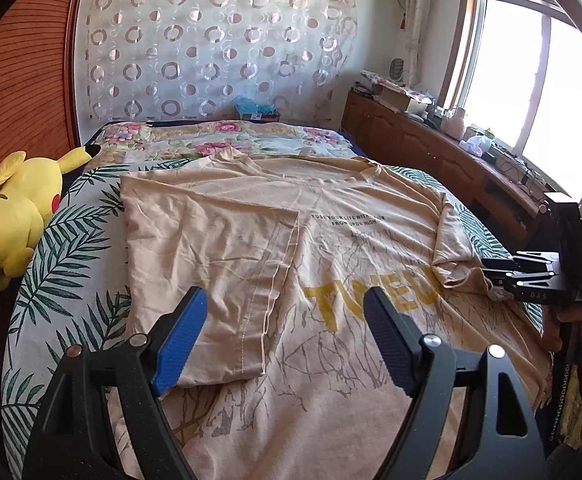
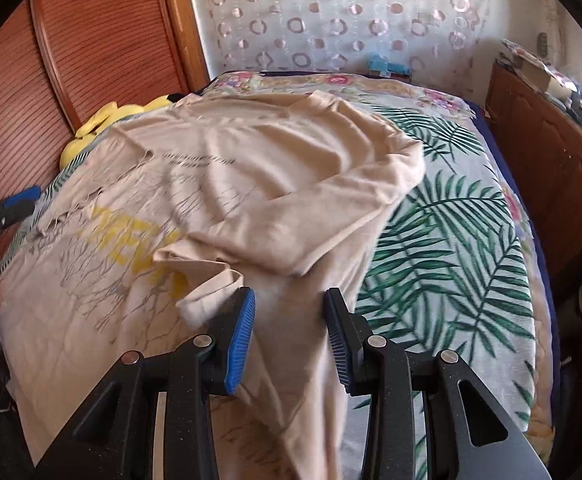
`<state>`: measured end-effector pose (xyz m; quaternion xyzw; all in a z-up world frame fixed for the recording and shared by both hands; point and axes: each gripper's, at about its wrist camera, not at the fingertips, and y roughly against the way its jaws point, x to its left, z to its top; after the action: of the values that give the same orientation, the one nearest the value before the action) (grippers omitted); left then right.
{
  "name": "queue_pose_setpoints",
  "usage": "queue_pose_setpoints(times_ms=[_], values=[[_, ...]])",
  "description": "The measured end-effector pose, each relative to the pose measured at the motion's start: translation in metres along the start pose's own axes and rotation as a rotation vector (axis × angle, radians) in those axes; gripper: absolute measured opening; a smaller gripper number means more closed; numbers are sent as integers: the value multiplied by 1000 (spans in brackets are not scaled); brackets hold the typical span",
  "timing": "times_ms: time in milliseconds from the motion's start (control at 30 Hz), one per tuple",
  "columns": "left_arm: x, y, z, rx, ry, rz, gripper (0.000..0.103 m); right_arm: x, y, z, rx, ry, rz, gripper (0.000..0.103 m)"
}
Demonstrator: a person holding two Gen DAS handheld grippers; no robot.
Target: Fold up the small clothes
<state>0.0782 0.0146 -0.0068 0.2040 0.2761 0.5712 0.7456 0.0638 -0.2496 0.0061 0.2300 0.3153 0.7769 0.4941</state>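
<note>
A beige T-shirt [image 1: 331, 248] with yellow lettering lies spread on the bed. Its left side is folded inward over the front. My left gripper [image 1: 285, 312] is open and empty just above the shirt's lower left part. My right gripper [image 2: 289, 312] is open over the shirt's right edge [image 2: 291, 200], where the right sleeve lies folded over the front; nothing is pinched between the pads. The right gripper also shows in the left wrist view [image 1: 503, 280] at the shirt's right side. The left gripper's blue pad shows in the right wrist view [image 2: 19, 200] at far left.
The bed has a palm-leaf sheet [image 2: 451, 240] and a floral quilt [image 1: 219, 140] at its head. A yellow plush toy [image 1: 15, 216] lies at the bed's left edge. A wooden cabinet [image 1: 431, 148] with clutter runs under the window on the right.
</note>
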Motion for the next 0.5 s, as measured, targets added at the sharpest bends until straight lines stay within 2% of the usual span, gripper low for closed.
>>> queue_pose_setpoints(times_ms=[167, 367, 500], values=[[3, 1, -1, 2, 4, 4, 81, 12, 5, -6, -7, 30, 24, 38], [5, 2, -1, 2, 6, 3, 81, -3, 11, 0, -40, 6, -18, 38], [4, 1, 0, 2, 4, 0, 81, -6, 13, 5, -40, -11, 12, 38]])
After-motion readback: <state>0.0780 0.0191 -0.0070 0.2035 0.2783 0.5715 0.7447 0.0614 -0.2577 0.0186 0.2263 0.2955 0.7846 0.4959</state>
